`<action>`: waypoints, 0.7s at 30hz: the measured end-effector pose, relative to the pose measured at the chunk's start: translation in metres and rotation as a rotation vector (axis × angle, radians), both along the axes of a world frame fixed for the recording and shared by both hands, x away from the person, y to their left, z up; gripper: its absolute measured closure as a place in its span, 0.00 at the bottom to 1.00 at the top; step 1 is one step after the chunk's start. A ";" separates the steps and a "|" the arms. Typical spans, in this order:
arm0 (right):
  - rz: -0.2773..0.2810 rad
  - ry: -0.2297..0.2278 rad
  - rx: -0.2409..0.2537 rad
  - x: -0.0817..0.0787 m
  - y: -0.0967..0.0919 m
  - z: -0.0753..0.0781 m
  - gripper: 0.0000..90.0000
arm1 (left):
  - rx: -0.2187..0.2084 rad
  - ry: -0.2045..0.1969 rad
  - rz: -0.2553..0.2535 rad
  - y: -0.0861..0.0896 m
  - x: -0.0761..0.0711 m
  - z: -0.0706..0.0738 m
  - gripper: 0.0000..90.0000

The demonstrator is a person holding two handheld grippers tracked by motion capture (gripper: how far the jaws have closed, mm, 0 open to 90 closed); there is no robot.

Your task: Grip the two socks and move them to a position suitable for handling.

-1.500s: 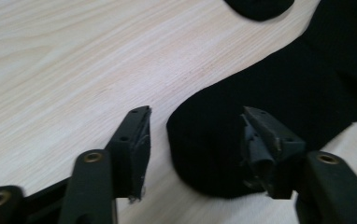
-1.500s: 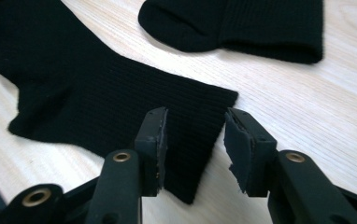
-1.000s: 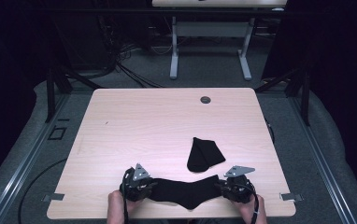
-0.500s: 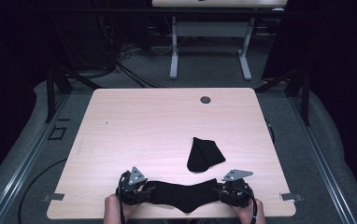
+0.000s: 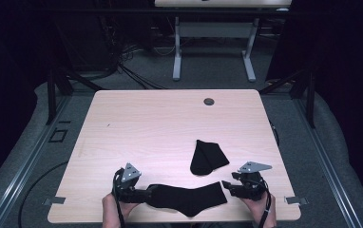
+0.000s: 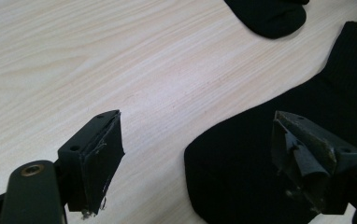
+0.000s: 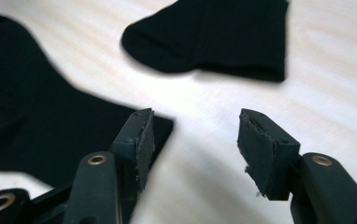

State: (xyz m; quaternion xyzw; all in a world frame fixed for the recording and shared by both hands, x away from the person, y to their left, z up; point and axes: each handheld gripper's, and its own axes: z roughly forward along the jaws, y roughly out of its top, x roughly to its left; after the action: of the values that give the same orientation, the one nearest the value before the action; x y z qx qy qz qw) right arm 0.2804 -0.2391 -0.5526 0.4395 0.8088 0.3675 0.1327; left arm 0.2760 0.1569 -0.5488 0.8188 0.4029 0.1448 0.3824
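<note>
Both grippers' jaws have just opened off the flat sock (image 5: 186,198), lying between left gripper (image 5: 144,194) and right gripper (image 5: 227,186).

The long sock (image 5: 186,198) lies flat on the table between my two grippers, stretched sideways along the near edge. It is black, ribbed knit, with a bend at the heel that dips toward me. Its one end lies under my left gripper (image 5: 139,194), whose jaws stand apart over it; the cloth lies flat there, beneath the one jaw and reaching into the gap between the two. Its cuff end lies just beside my right gripper (image 5: 227,186), a square corner under one jaw tip. The folded sock (image 5: 207,157), also black, lies apart, beyond the long one, ahead of my right gripper.
</note>
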 end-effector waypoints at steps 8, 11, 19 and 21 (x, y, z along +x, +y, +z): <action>-0.003 -0.017 -0.035 0.038 0.000 0.011 0.48 | 0.003 -0.012 -0.017 -0.007 0.007 0.011 0.19; 0.011 -0.007 -0.054 0.060 0.008 0.010 0.45 | 0.003 0.007 -0.017 -0.008 0.008 0.008 0.19; 0.050 0.086 -0.114 0.093 0.031 -0.011 0.60 | 0.019 0.015 -0.016 -0.007 0.011 0.010 0.19; 0.044 0.084 -0.107 0.093 0.032 -0.013 0.64 | 0.023 0.014 -0.020 -0.006 0.011 0.010 0.19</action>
State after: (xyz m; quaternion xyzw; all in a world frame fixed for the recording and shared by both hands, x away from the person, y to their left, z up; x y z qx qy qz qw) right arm 0.3729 -0.2068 -0.5661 0.4288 0.8418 0.3076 0.1136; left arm 0.2865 0.1504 -0.5391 0.8281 0.3957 0.1401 0.3715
